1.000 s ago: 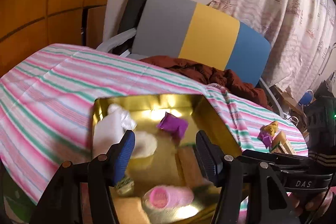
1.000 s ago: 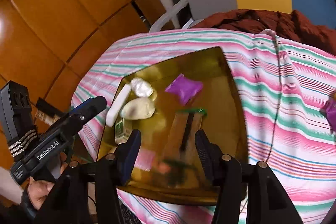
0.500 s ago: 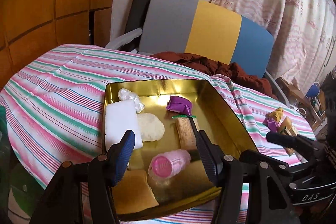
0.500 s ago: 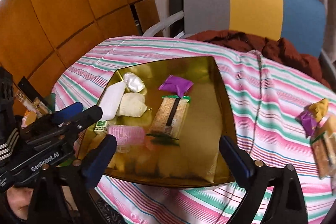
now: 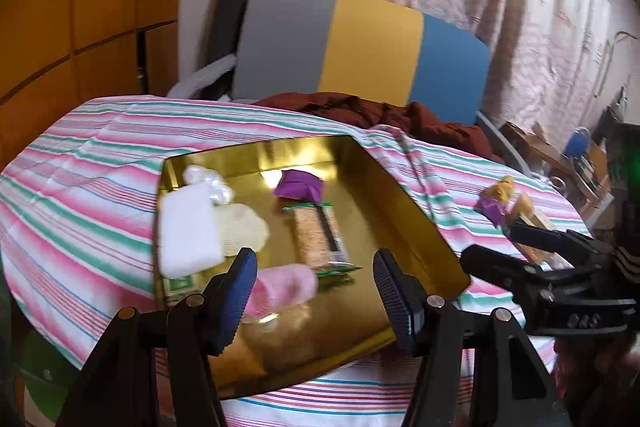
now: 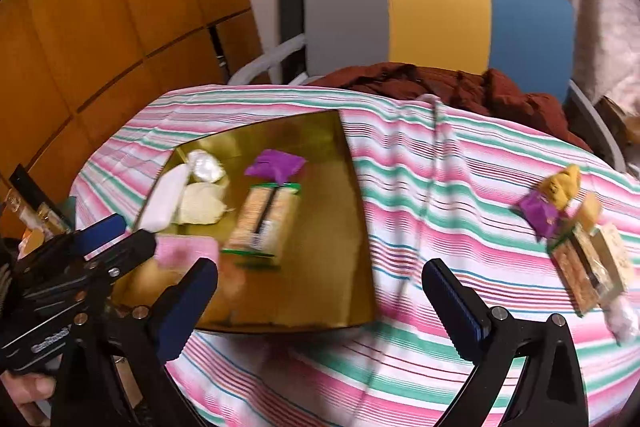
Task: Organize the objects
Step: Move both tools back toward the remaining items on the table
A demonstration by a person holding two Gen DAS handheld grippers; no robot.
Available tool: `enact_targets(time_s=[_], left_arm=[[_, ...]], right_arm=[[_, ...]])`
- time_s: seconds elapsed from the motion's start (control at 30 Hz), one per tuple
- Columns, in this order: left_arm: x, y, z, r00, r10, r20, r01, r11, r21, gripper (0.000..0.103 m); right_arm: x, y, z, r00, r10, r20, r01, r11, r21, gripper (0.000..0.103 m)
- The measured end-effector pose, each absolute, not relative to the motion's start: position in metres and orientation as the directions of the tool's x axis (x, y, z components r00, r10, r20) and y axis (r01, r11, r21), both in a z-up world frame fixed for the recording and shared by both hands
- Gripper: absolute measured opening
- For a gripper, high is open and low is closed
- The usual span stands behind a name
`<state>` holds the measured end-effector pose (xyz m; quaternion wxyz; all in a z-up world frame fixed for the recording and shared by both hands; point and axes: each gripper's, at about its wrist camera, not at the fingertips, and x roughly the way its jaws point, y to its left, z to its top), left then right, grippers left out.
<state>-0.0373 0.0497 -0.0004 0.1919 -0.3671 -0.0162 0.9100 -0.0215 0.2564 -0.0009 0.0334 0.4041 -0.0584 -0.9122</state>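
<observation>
My left gripper (image 5: 314,285) hangs over the near end of the gold tray (image 5: 404,199), its jaws apart and empty, with the pink roll (image 5: 286,285) lying in the tray between the blue fingertips (image 5: 240,283). My right gripper (image 6: 320,291) is spread wide and holds nothing, above the striped cloth (image 6: 420,187) at the tray's right edge. The loose snacks (image 6: 580,239) lie on the cloth well off to its right.
</observation>
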Motion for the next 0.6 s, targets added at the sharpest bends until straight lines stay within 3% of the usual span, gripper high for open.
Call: enact_targets(time_s=[0.3,0.6], left_arm=[[-0.026,0.088,-0.001,-0.602,0.429,-0.673,-0.445,-0.88,-0.164,0.061],[-0.018,0.141,0.003,-0.543,0.483,-0.688,-0.557,-0.819,-0.135,0.061]], right_arm=[[-0.009,0.331,-0.009,-0.649,0.005,-0.761,-0.122,-0.988,0.097,0.103],[0.005,0.481,0.001,-0.619,0.309,-0.722,-0.424,-0.905,-0.023,0.103]])
